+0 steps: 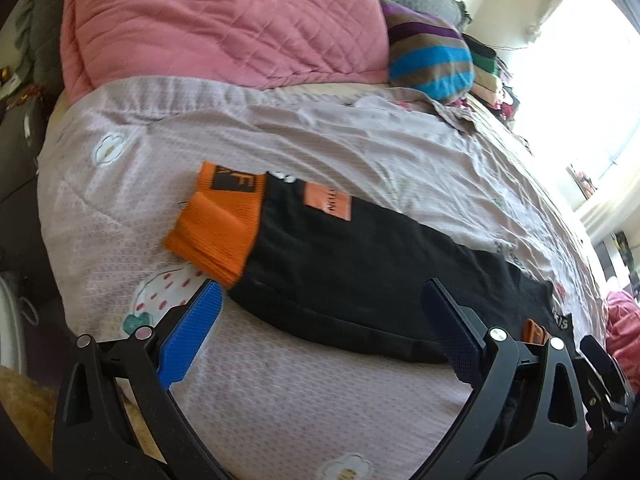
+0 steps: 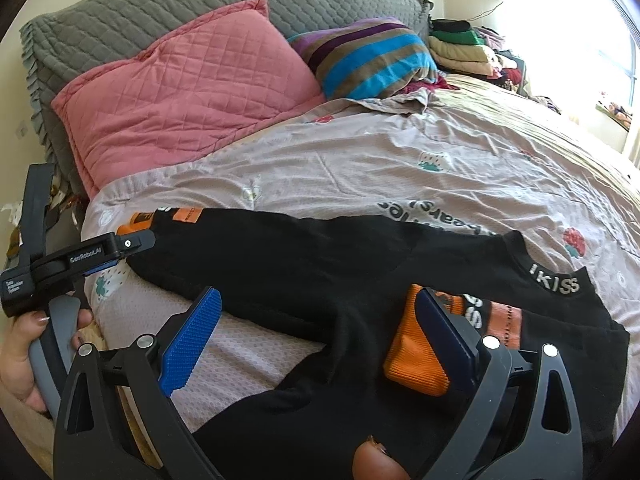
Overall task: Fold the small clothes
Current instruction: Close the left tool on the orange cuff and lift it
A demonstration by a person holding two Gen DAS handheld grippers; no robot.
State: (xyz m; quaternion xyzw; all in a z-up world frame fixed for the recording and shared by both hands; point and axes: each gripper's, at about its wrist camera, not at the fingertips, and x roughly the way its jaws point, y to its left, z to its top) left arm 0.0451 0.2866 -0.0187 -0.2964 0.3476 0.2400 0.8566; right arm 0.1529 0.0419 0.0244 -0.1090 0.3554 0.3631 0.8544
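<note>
A small black top point(image 2: 312, 264) with orange cuffs lies spread on the bed. One sleeve stretches left and ends in an orange cuff point(image 1: 216, 228). My left gripper point(image 1: 320, 300) is open, its jaws wide apart over that sleeve just short of the cuff; it also shows in the right wrist view point(image 2: 132, 242) beside the cuff. My right gripper point(image 2: 320, 308) is open above the shirt body, its right finger next to the other orange cuff point(image 2: 416, 356), which lies folded onto the body. A collar reading "KISS" point(image 2: 556, 280) lies at the right.
The bed has a mauve printed sheet point(image 2: 360, 168). A pink quilted pillow point(image 2: 192, 92), a striped pillow point(image 2: 372, 56) and a grey headboard cover point(image 2: 160, 8) are at the back. Stacked clothes point(image 2: 464, 48) sit at the far right corner. The bed's left edge is near my left gripper.
</note>
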